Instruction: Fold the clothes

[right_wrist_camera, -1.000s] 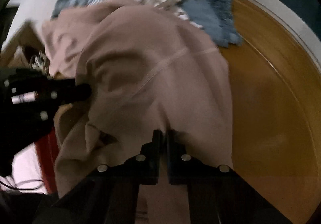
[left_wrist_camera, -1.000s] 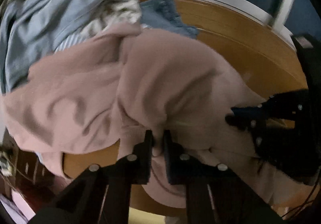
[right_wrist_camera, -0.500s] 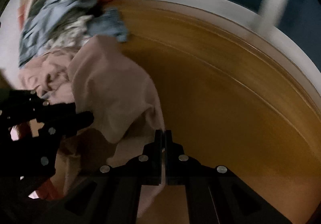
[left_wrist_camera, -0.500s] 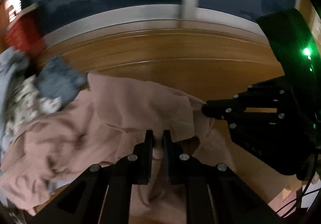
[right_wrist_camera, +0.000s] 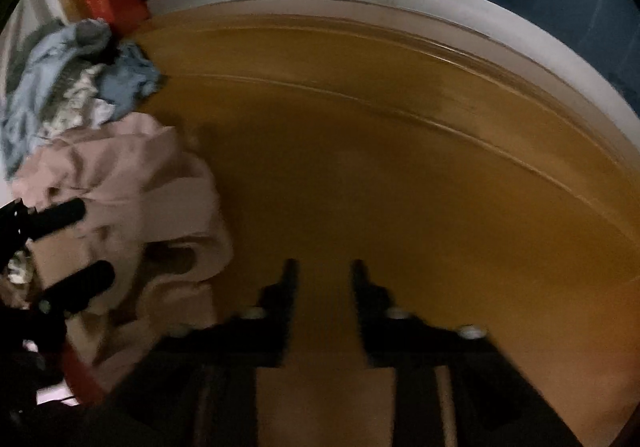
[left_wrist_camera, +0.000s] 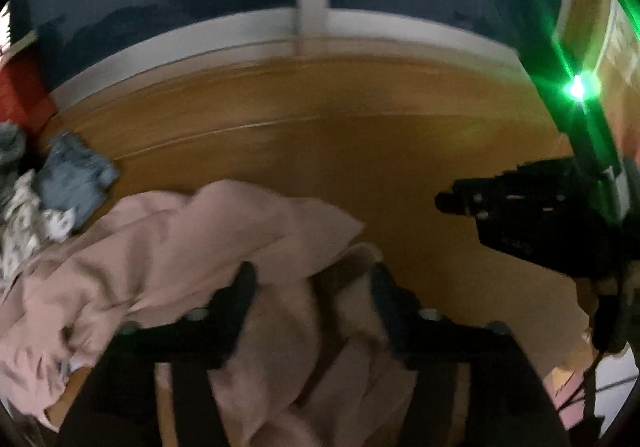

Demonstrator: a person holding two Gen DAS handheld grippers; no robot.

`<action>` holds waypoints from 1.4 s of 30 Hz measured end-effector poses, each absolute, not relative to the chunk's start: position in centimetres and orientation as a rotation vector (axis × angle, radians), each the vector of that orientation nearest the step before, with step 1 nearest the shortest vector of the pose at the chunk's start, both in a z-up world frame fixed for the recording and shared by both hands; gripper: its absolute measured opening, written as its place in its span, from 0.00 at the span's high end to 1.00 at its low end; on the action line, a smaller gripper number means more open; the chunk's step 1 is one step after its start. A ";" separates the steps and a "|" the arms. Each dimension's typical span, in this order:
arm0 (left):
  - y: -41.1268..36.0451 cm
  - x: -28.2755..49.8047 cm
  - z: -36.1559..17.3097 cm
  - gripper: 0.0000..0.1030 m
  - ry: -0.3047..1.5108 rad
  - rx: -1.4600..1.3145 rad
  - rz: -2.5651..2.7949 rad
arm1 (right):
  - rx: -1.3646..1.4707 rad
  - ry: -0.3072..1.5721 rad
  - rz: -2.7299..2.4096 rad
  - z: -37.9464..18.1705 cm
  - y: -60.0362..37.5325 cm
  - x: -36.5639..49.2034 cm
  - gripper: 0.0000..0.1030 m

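Trouble I watch for: the pink top lies bunched near the table edge, part hanging off; it could slide down, or my left gripper, wide open with cloth between its fingers but not pinched, could snag it; my right gripper is open and holds nothing; only the right view shows the whole clothes pile; only the left shows cloth between the fingers.
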State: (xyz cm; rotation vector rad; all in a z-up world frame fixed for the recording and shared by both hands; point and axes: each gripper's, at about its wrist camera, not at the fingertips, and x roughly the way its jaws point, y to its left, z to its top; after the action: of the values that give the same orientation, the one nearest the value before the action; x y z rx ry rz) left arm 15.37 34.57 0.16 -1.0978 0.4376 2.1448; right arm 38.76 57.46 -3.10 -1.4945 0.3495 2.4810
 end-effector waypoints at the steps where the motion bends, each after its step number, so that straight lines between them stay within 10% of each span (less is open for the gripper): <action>1: 33.0 15.1 0.5 0.33 0.430 -1.094 2.191 | -1.495 0.337 2.506 -2.9 56.7 38.7 0.52; 27: 15.6 4.7 -4.8 0.26 0.294 -1.334 2.516 | -1.508 0.240 2.470 -7.6 49.7 29.4 0.49; 29: 15.3 4.5 -4.6 0.54 0.261 -1.305 2.515 | -1.483 0.275 2.474 -7.8 49.9 29.6 0.77; 32: 15.0 4.5 -3.9 0.90 0.226 -1.265 2.510 | -1.434 0.390 2.503 -7.2 51.2 30.8 0.88; 42: 22.4 9.9 0.4 0.94 0.470 -0.995 2.413 | -1.210 0.675 2.404 -3.9 61.0 40.9 0.91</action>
State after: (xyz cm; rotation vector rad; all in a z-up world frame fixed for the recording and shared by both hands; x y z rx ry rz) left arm 9.88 22.42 0.35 -0.9950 0.4702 2.4127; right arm 40.87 61.03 -3.87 -1.2095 0.6747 2.4037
